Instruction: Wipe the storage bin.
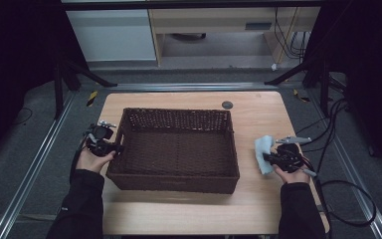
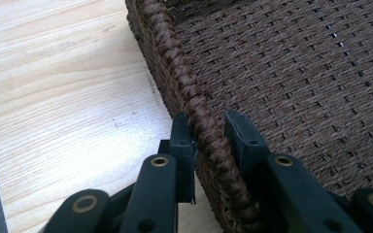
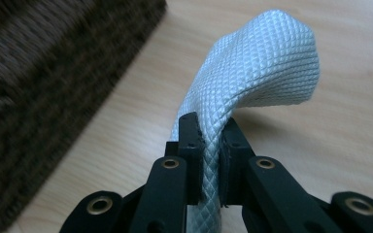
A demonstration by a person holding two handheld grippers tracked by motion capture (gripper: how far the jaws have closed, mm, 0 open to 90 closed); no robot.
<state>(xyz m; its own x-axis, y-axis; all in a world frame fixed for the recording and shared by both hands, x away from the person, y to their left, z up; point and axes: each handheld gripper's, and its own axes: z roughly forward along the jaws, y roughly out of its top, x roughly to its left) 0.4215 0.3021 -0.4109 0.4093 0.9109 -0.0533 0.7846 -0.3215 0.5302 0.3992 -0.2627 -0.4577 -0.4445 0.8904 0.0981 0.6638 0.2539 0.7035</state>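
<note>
Quilted pale-blue cloth [image 3: 252, 73] pinched by right gripper [image 3: 211, 141]; left gripper [image 2: 209, 141] clamps woven basket's [image 2: 296, 73] braided rim.

Two black jaws of the right gripper [image 3: 212, 145] pinch a pale blue quilted cloth [image 3: 262, 68], which arches up above a wooden table [image 3: 345, 145]. A dark woven basket [image 3: 39, 87] sits at left.

sleeves [image 1: 82, 199]: black | claw [image 3: 210, 145]: black, brass-ringed pivots | cables [image 1: 350, 186]: black, seemingly
</note>
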